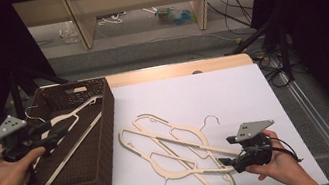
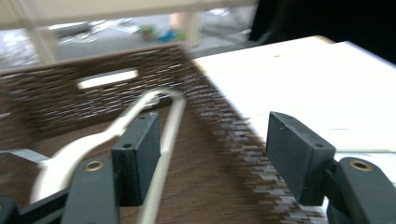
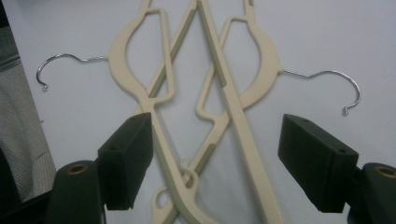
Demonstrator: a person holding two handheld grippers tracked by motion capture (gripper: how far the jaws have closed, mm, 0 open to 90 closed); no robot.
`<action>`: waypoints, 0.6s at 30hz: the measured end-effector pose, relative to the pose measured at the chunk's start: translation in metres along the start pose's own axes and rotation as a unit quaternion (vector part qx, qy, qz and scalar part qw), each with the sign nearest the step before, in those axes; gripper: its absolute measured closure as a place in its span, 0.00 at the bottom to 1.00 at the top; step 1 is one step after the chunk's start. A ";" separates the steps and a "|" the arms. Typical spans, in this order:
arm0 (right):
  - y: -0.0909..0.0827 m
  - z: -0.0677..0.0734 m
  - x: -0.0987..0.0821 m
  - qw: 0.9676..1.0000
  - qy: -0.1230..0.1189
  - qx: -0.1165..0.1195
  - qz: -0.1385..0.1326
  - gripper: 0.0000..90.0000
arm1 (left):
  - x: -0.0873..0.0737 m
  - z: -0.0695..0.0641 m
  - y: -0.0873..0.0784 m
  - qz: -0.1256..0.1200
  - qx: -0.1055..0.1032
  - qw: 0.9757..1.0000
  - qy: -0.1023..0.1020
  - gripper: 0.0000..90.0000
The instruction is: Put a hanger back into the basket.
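- The work in hand looks like moving cream hangers from the white table [image 1: 232, 86] into the brown wicker basket [image 1: 107, 127], which sits at the table's 9 o'clock
- One hanger in the basket [image 1: 73, 119] already lies on the basket floor; two crossed hangers [image 1: 177, 148] wait on the table, toward 6 o'clock
- To do the pick well, I judge the right gripper [image 1: 228, 163] should close on one bar alone, near its end, and lift clear before swinging over, so the wire hooks [image 3: 327, 77] do not snag the second hanger
- Right gripper [image 3: 215, 163]: jaws spread wide, released, holding nothing; in the right gripper view the crossed bars run up between them, without clear contact
- Left gripper [image 1: 58, 133]: hovers over the basket, jaws wide apart and empty; in the left gripper view [image 2: 212, 154] the basket hanger's bar [image 2: 168, 135] passes just beside one jaw, and blur hides whether it touches
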State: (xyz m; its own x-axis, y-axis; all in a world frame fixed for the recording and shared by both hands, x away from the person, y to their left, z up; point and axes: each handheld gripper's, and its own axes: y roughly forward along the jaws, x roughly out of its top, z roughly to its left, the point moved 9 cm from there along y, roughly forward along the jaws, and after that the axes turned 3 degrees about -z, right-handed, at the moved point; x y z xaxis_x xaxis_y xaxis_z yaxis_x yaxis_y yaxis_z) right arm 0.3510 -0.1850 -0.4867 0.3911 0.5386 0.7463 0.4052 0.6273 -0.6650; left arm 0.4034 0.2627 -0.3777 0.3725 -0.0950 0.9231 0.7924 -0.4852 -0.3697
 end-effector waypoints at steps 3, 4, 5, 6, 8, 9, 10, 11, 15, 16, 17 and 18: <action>0.005 0.005 0.001 1.000 -0.012 0.008 -0.001 0.31 | -0.007 -0.034 -0.001 -0.002 -0.027 0.999 0.025 0.36; 0.005 0.005 0.001 1.000 -0.012 0.008 -0.001 0.31 | -0.007 -0.034 -0.001 -0.002 -0.027 0.999 0.025 0.36; 0.008 0.009 0.001 1.000 -0.018 0.013 0.002 0.31 | -0.009 -0.045 0.001 -0.007 -0.041 0.999 0.035 0.35; 0.010 0.012 0.000 1.000 -0.020 0.020 0.003 0.31 | -0.012 -0.054 0.001 0.001 -0.051 0.998 0.039 0.35; 0.014 0.016 0.000 0.999 -0.026 0.028 0.005 0.31 | -0.020 -0.078 0.006 -0.003 -0.077 0.996 0.036 0.34; 0.016 0.018 0.000 0.999 -0.029 0.029 0.004 0.31 | -0.022 -0.085 0.007 -0.005 -0.085 0.996 0.038 0.33; 0.016 0.018 0.000 0.999 -0.029 0.029 0.004 0.31 | -0.022 -0.085 0.007 -0.005 -0.085 0.996 0.038 0.33; 0.018 0.019 0.000 0.999 -0.031 0.030 0.002 0.31 | -0.024 -0.092 0.008 -0.004 -0.094 0.995 0.044 0.33; 0.025 0.023 -0.002 0.999 -0.038 0.038 0.008 0.31 | -0.041 -0.125 0.019 0.007 -0.126 0.990 0.056 0.28; 0.025 0.023 -0.002 0.999 -0.038 0.038 0.008 0.31 | -0.041 -0.125 0.019 0.007 -0.126 0.990 0.056 0.27; 0.027 0.025 -0.003 0.999 -0.038 0.035 0.005 0.31 | -0.047 -0.136 0.023 0.007 -0.133 0.990 0.049 0.24; 0.026 0.025 -0.003 0.998 -0.044 0.040 0.010 0.31 | -0.050 -0.141 0.024 0.005 -0.139 0.989 0.052 0.23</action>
State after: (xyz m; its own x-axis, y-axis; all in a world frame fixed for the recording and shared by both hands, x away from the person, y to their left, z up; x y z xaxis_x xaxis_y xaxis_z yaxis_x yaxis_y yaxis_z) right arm 0.3397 -0.1566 -0.5056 0.3220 0.5966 0.7351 0.3294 0.6573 -0.6778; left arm 0.3359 0.1332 -0.4178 0.3172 -0.1822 0.9307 0.6203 -0.7025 -0.3490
